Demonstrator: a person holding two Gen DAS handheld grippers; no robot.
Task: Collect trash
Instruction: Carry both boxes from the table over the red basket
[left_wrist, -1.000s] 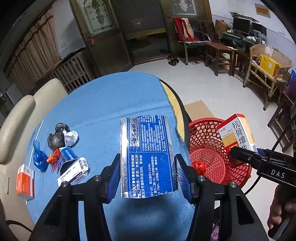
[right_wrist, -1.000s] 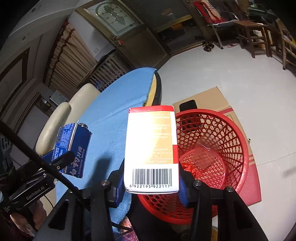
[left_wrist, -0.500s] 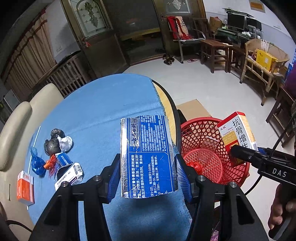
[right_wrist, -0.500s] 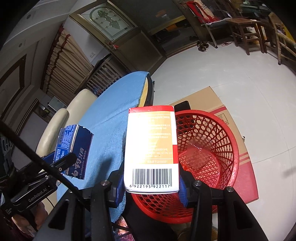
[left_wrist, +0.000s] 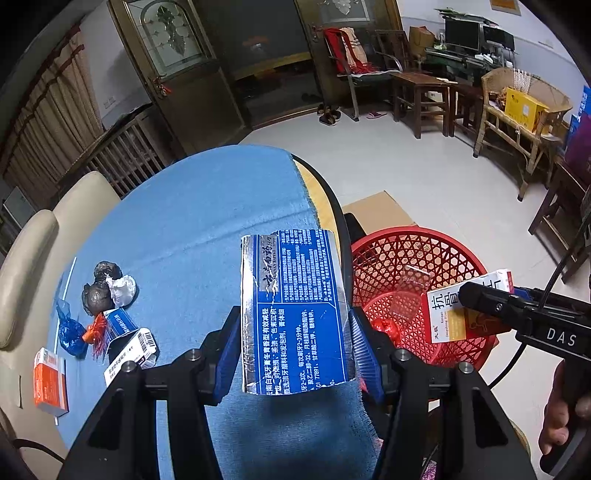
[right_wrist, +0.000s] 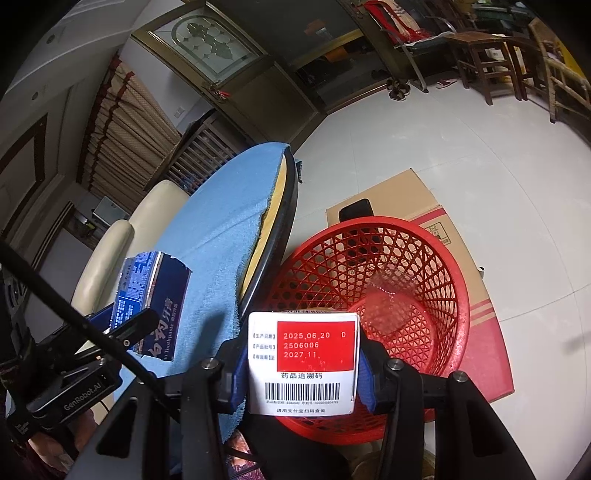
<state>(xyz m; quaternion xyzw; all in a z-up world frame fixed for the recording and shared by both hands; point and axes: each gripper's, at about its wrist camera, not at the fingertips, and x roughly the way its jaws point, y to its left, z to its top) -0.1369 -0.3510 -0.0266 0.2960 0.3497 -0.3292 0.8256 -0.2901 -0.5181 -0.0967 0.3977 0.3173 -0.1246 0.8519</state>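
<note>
My left gripper (left_wrist: 293, 321) is shut on a torn blue toothpaste box (left_wrist: 295, 314), held upright over the blue-clothed table's near edge. To its right a red mesh basket (left_wrist: 417, 251) stands on the floor beside the table. My right gripper (right_wrist: 303, 350) is shut on a white and orange medicine box (right_wrist: 303, 365), which is tipped forward, its barcoded end facing the camera, over the basket's (right_wrist: 406, 240) near rim. In the left wrist view that medicine box (left_wrist: 443, 317) hangs tilted above the basket. A red wrapper (left_wrist: 384, 326) lies inside.
More trash lies on the blue cloth (left_wrist: 203, 221) at the left: dark crumpled balls (left_wrist: 98, 295), a white paper wad (left_wrist: 123, 288), a blue wrapper (left_wrist: 70, 334), small boxes (left_wrist: 133, 350) and an orange box (left_wrist: 50, 380). Flat cardboard (right_wrist: 399, 195) lies under the basket. Cream chairs stand behind the table.
The medicine box has tipped forward and down in my right gripper, so its end face now shows, lower over the basket. The left gripper and toothpaste box have barely moved.
</note>
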